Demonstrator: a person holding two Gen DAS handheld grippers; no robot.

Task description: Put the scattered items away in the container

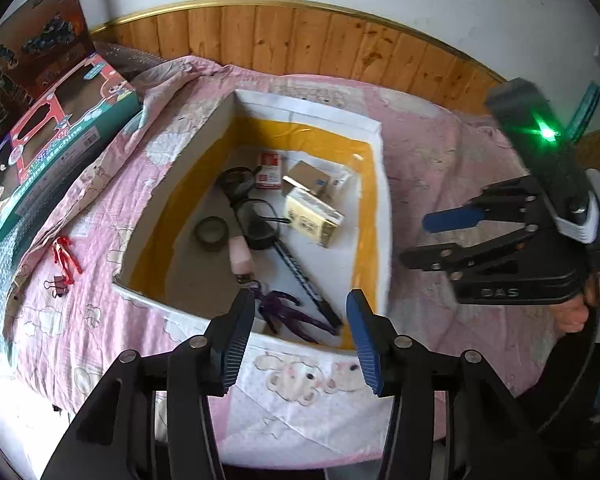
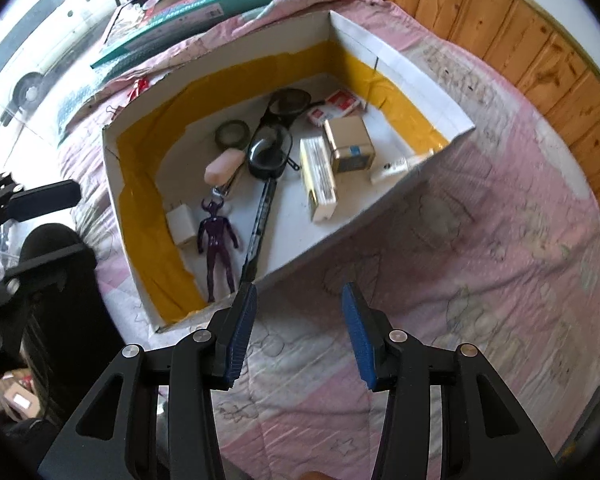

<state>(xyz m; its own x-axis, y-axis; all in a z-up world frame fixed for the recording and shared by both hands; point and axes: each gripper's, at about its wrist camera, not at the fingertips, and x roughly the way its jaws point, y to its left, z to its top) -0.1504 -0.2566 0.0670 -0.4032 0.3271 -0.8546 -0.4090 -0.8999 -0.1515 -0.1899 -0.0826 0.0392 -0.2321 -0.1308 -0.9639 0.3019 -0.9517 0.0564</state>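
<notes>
A white cardboard box [image 1: 204, 140] [image 2: 400, 60] with a yellow inner lining lies on the pink bedspread. Inside it are a purple figure [image 2: 217, 240] [image 1: 288, 314], a pink block [image 2: 223, 167], a tape roll [image 1: 211, 231], black sieves [image 2: 270, 152], small cartons [image 2: 348, 142] and a white charger [image 2: 181, 224]. A red figure [image 1: 65, 254] and a black binder clip [image 1: 58, 283] rest on the bedspread left of the box. My left gripper [image 1: 302, 330] hangs open at the box's near edge. My right gripper [image 2: 298, 332] [image 1: 428, 240] is open and empty, right of the box.
A teal toy-washing-machine carton [image 1: 56, 160] [image 2: 196, 8] and a dark toy box [image 1: 28, 60] lie at the bed's far left. A wooden panelled wall [image 1: 300, 40] runs behind the bed. A hand [image 1: 580, 312] holds the right gripper's handle.
</notes>
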